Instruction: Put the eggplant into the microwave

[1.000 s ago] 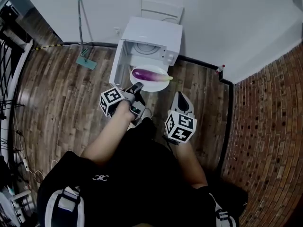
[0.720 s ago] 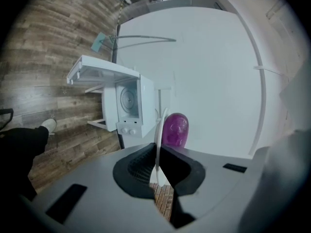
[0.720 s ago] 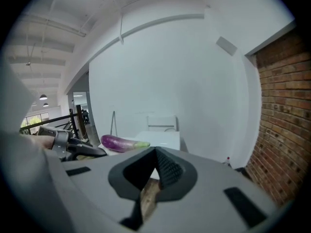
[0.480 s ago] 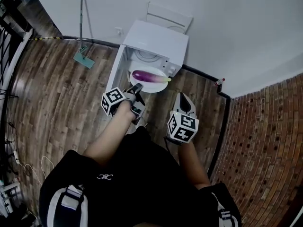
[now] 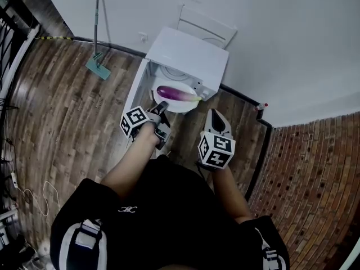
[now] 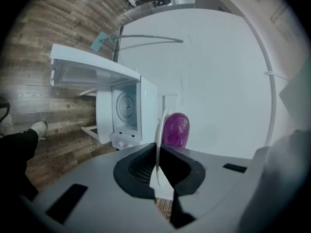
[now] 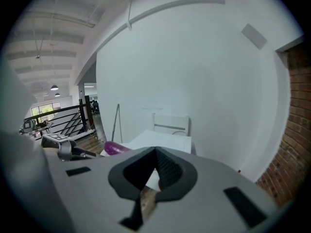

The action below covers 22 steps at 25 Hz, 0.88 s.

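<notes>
My left jaws (image 5: 161,107) are clamped narrow on the near rim of the plate (image 5: 181,107). The eggplant (image 5: 175,93) lies on that plate just past the tips, so it rides with my left hand. My right jaws (image 5: 216,115) are pinched together on nothing and hang beside the plate, a little further back.

What matters now is the line from plate to microwave (image 5: 191,49). Its mouth is straight ahead of my left jaws, with the door (image 5: 134,97) swung out on the left. From the head view the plate's far edge looks to be right at the sill. The eggplant's long axis runs across the opening, stem end to the right, not pointing inward.

I judge the next move to be a straight push forward by the left hand. The plate must stay level, so the eggplant doesn't roll off sideways.
</notes>
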Tool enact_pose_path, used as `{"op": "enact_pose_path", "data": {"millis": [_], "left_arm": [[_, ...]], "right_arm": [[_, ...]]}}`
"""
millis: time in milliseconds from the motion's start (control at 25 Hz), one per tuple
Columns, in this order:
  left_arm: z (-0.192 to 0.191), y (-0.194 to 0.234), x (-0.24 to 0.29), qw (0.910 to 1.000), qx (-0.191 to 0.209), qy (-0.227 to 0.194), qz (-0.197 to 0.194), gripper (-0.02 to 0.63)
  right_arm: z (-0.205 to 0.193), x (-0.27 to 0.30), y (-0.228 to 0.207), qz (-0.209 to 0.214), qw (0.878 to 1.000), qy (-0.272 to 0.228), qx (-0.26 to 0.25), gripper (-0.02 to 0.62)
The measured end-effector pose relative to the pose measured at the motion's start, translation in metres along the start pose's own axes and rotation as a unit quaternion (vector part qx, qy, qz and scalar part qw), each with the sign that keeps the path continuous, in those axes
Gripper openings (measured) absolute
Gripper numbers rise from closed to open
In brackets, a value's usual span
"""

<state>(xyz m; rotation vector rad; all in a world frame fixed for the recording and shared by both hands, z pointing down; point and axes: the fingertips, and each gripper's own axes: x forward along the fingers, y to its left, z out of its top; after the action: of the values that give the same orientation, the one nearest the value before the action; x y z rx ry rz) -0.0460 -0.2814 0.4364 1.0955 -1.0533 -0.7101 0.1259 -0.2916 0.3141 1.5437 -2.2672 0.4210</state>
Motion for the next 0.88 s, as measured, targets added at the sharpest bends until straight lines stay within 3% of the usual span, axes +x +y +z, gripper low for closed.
{"op": "enact_pose_path", "data": {"millis": [240,640,880], "left_arm": [[0.009,0.001,0.014,0.9999,-0.008,-0.010,0.003,0.015],[0.010,0.014,0.028,0.9965,-0.033,-0.077,0.001,0.015],[0.009,0.063,0.058,0.9934,-0.054,-0.099,0.021,0.015]], "right_arm": [[0.007,0.022,-0.007,0.012,1.000,0.001,0.007,0.003],[0.011,0.061,-0.010,0.099,0.995,0.018,-0.028,0.003],[-0.037,0.109,-0.013,0.128,0.991,0.016,-0.026,0.003]]}}
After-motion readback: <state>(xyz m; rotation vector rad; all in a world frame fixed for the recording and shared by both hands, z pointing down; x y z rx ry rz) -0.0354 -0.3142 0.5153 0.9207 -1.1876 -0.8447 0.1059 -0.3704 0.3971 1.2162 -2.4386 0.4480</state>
